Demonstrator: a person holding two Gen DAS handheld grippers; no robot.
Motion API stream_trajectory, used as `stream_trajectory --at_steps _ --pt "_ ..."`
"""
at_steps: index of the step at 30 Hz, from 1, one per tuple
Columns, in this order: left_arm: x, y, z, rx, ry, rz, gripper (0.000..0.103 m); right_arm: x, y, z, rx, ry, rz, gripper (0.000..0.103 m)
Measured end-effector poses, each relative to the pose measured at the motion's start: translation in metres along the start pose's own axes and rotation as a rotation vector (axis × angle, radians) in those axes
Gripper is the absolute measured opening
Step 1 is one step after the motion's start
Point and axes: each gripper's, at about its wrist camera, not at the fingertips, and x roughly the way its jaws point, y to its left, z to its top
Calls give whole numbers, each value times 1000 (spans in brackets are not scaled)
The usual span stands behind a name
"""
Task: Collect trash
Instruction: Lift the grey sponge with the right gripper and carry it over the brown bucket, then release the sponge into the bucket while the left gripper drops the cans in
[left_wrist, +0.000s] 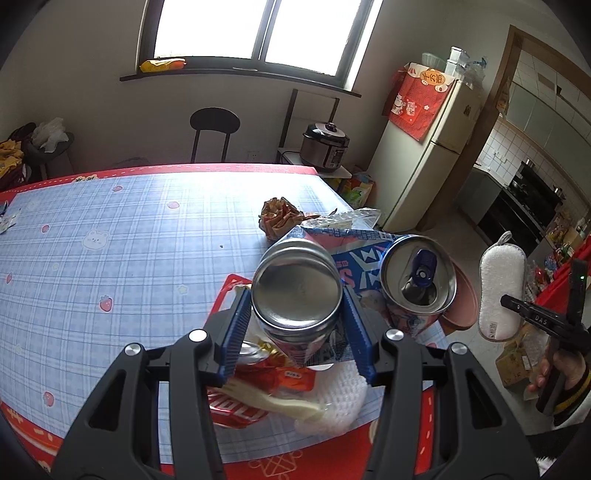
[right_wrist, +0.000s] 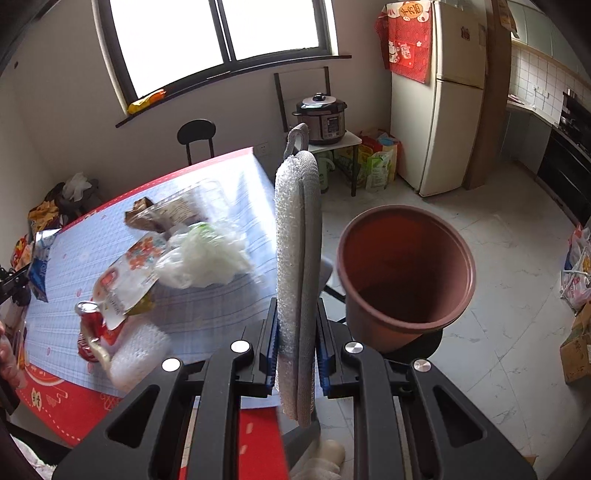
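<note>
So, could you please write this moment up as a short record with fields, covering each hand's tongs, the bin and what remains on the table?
left tongs: closed on a silver can, base toward the camera
right tongs: shut on a sponge, held edge-up
bin: brown bucket, on a stool off the table's edge, nothing visible inside
second can: opened, blue tab, beside the held one
table: red can, snack wrappers, plastic bag

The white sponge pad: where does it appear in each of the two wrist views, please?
Left wrist view: the white sponge pad is at the right edge, held up beyond the table's corner by the right gripper.
Right wrist view: centre, upright, clamped between the blue pads.
Shared landmark: the brown pot.
</note>
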Motion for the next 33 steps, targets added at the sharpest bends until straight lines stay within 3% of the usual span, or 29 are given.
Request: stream_trajectory --at_steps 7,13,15,17,19,23,28,30,32,33 --pt "33 -88 20 46 -10 35 51 45 -100 44 48 40 -27 19" --pt "67 -153 33 106 16 24 51 79 -146 64 102 77 -3 20" --pt "77 -172 36 130 26 19 51 80 -154 69 116 64 6 33" --pt "86 -191 39 159 33 11 51 73 -158 69 116 35 1 62" --pt "96 -208 41 191 40 -1 51 66 -161 69 104 19 1 65" --pt "123 -253 45 267 66 -38 51 48 -172 64 104 3 -22 84" --pt "155 -323 52 369 60 -113 52 20 -193 49 141 -13 -48 91" --pt "160 -346 58 396 43 -152 61 11 -200 43 158 -13 -62 92" --pt "156 -362 64 410 -8 -155 97 3 -206 36 174 -14 -71 93" --pt "150 -366 67 411 -44 -153 98 -1 -208 34 182 -15 -75 93"
